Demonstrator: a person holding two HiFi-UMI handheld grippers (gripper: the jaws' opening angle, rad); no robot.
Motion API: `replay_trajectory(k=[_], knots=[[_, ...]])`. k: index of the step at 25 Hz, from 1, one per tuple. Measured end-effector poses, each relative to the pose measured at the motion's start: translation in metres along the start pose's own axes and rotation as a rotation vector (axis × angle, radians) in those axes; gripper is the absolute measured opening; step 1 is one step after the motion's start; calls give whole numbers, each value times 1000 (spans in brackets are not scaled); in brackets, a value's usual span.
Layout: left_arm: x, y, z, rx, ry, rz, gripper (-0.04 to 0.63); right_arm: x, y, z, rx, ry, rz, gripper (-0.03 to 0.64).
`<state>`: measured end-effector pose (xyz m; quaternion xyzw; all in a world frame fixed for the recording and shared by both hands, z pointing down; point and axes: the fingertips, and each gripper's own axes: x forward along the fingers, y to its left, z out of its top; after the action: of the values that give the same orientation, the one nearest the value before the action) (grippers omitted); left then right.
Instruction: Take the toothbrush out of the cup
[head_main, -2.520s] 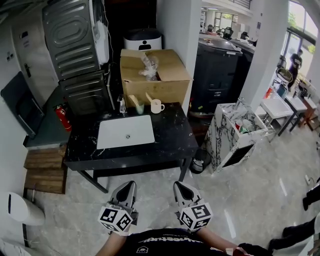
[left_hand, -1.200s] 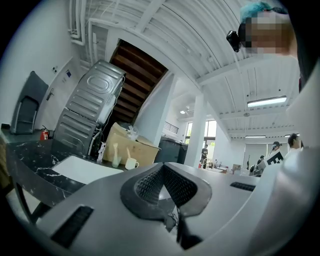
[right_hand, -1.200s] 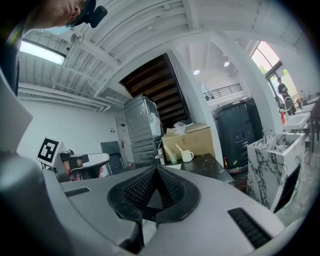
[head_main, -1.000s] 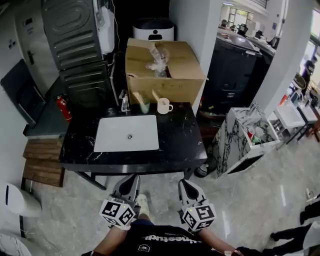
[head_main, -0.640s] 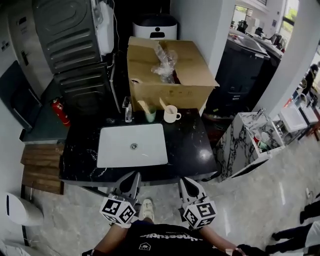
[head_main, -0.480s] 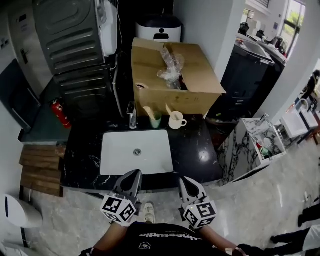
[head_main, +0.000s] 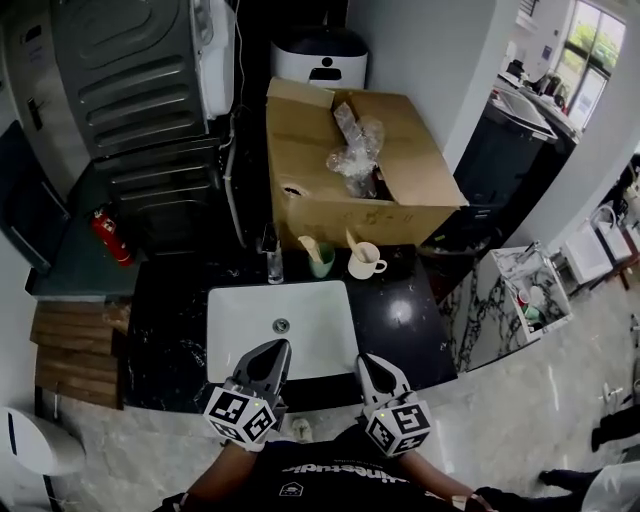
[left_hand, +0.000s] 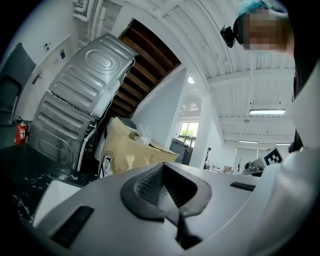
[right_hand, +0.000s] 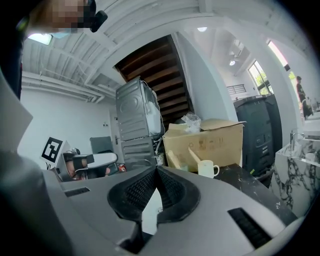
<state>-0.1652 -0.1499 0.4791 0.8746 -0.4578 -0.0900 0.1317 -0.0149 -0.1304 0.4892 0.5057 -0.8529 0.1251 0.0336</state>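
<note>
Head view: one green cup (head_main: 322, 264); one white cup (head_main: 363, 265); one toothbrush (head_main: 308, 245) each.

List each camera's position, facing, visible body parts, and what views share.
Head view: on the head, steeply down at the sink; left tongs, right tongs, torso show.
Left gripper view: on the left tongs, facing the cardboard box; shut jaws show.
Right gripper view: on the right tongs, facing the white cup; shut jaws show.
Shared: the cardboard box, in all three.

toothbrush (head_main: 352, 240) lower end: hidden in white cup (head_main: 364, 264) | person's torso (head_main: 330, 485): cut by bottom edge
</note>
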Motion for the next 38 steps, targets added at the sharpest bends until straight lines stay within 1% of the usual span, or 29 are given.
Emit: replay_trajectory(k=[6, 12, 18, 19, 20, 21, 25, 29, 35, 38], knots=[[33, 10, -8, 1, 23, -13, 14, 18, -24, 6, 7, -2, -20, 37], [65, 14, -11, -2, 25, 23, 14, 39, -47, 19, 4, -9, 18, 37], [95, 13, -7, 42, 18, 52, 20, 48, -71, 35, 3, -32, 44, 37], [99, 13, -6, 49, 15, 57, 50, 49, -75, 37, 2, -33, 44, 37], [104, 14, -6, 53, 12, 61, 117, 50, -79, 38, 2, -35, 44, 37], [108, 14, -7, 54, 10, 67, 154, 51, -82, 39, 3, -35, 45, 37], [122, 22, -13, 60, 9, 90, 164, 55, -89, 40, 7, -34, 56, 37], [146, 41, -24, 76, 23, 116, 164, 57, -99, 37, 18, -27, 50, 37], [192, 79, -50, 32, 60, 166, 164, 57, -112, 30, 34, -14, 33, 37], [214, 96, -72, -11, 105, 195, 164, 54, -120, 26, 41, -1, 20, 37]])
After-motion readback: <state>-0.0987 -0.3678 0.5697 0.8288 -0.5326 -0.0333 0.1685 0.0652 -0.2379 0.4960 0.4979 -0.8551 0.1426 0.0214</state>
